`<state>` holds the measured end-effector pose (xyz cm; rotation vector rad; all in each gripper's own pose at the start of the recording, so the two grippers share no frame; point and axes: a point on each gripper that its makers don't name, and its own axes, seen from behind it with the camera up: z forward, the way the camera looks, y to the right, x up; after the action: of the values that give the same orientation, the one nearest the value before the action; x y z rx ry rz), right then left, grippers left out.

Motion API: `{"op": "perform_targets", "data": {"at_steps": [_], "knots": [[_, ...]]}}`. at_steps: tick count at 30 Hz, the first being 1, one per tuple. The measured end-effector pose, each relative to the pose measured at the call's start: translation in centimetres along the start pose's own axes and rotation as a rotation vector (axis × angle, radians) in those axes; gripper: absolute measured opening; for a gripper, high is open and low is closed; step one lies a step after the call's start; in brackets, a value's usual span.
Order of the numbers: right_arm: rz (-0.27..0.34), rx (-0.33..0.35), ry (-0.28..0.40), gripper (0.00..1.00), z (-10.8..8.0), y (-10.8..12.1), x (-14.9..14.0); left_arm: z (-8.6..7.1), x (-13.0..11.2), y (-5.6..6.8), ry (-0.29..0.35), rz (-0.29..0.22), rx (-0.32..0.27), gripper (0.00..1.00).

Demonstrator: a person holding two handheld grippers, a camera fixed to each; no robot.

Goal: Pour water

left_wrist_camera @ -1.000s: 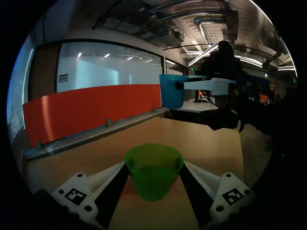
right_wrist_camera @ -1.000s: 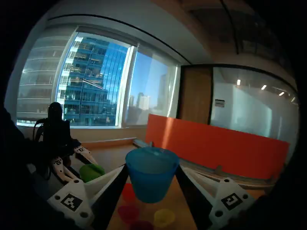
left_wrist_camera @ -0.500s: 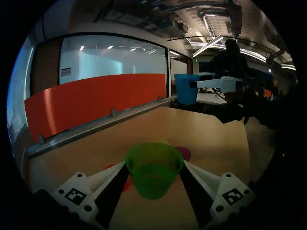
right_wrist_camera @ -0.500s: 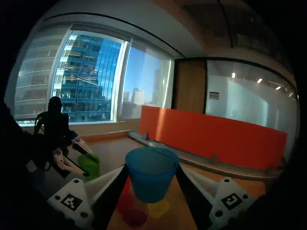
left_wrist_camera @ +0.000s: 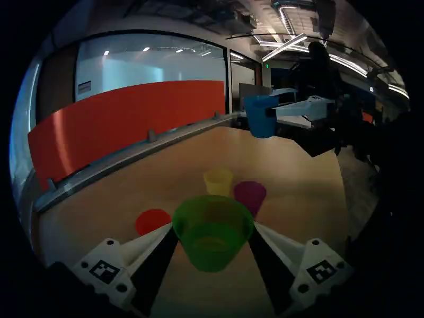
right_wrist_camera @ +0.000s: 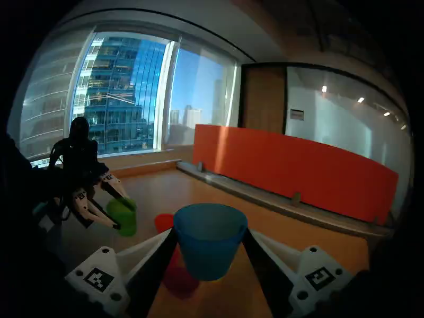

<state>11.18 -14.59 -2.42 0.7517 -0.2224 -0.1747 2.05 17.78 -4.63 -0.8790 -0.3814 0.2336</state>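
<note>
My left gripper (left_wrist_camera: 213, 229) is shut on an upright green cup (left_wrist_camera: 213, 252), held above the wooden table (left_wrist_camera: 297, 185). Farther off on the right of the left gripper view, the right gripper (left_wrist_camera: 273, 112) holds a blue cup (left_wrist_camera: 259, 117) in the air over the table's far part. In the right gripper view my right gripper (right_wrist_camera: 210, 237) is shut on that blue cup (right_wrist_camera: 210, 254), upright. At the left of this view the left gripper (right_wrist_camera: 112, 211), in a person's hand, carries the green cup (right_wrist_camera: 123, 217).
A yellow cup (left_wrist_camera: 218, 182), a purple cup (left_wrist_camera: 250, 196) and a red cup (left_wrist_camera: 152, 221) stand on the table just beyond the green cup. The red cup (right_wrist_camera: 164, 221) sits between the two grippers. An orange partition (left_wrist_camera: 127, 114) runs along the table's far edge.
Both views have tipped down toward the table, bringing the yellow, purple and red cups into sight. The blue cup has sunk lower and drifted right in the left gripper view.
</note>
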Motion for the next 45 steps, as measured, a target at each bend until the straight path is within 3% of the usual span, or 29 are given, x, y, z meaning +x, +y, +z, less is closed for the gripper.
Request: {"op": "perform_targets", "data": {"at_steps": [24, 35, 45], "knots": [[0.024, 0.017, -0.253, 0.9, 0.5, 1.4, -9.2, 2.7, -6.8, -1.0, -0.2, 0.019, -0.034, 0.87], [0.035, 0.026, -0.325, 0.9, 1.1, 1.6, -12.0, 3.6, -8.5, -1.8, -0.236, 0.006, -0.035, 0.86], [0.043, 0.026, -0.344, 0.89, 1.2, 1.8, -12.9, 4.4, -9.6, -2.2, -0.245, -0.017, -0.039, 0.86]]}}
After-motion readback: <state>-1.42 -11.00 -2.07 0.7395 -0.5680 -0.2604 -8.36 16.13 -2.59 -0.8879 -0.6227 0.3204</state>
